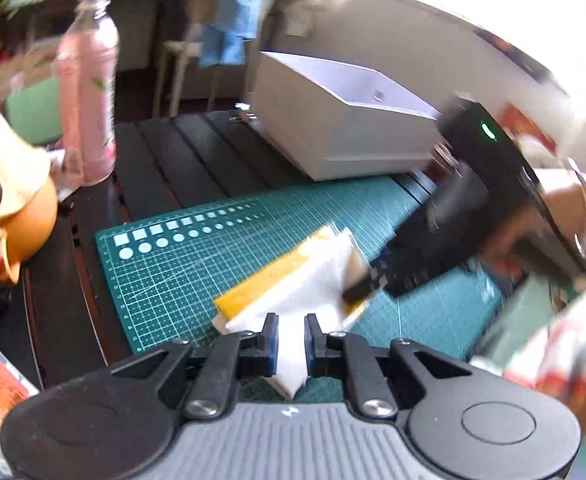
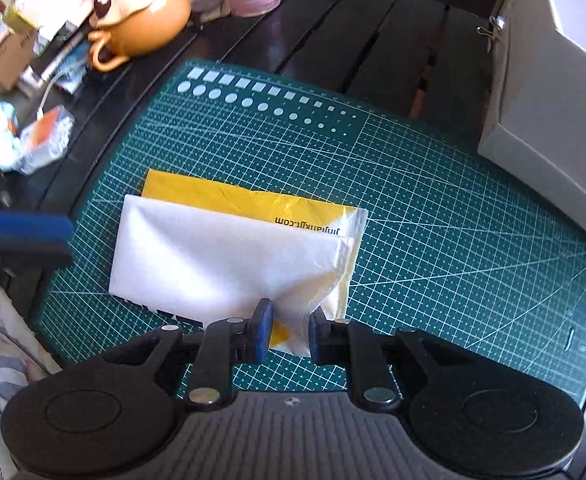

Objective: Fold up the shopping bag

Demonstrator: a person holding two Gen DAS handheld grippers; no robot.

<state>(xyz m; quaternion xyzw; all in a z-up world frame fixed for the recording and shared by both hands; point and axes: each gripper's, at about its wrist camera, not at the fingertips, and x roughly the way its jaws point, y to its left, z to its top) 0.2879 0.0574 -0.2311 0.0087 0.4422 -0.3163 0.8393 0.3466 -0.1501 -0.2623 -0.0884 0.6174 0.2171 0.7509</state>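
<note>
A dark slatted table [image 2: 373, 40] carries a green cutting mat [image 2: 433, 240], and on the mat lies the shopping bag [image 2: 221, 256], folded into a white-and-yellow rectangle with a line of upside-down print on its yellow band. A grey-white box [image 1: 333, 120] stands at the mat's far edge; its right end is cut off in the right wrist view.

From the left wrist, much of the right side is smeared by blur: the right gripper [image 1: 359, 290] reads as a black shape slanting down onto the bag's far corner, with a hand [image 1: 565, 216] behind it only partly visible. Packaging at the lower right there is too blurred to name.

The right gripper [image 2: 291, 330] points steeply down, its jaws clamped on a pinched-up fold at the bag's near edge. The left gripper [image 1: 292, 338] tilts down over the opposite end, jaws nearly together, gripping the bag's white corner.

Beside the mat stand a pink bottle [image 1: 87, 92] holding a blurred flower and an orange teapot [image 2: 141, 20], with cluttered boxes and wrappers beyond it.
</note>
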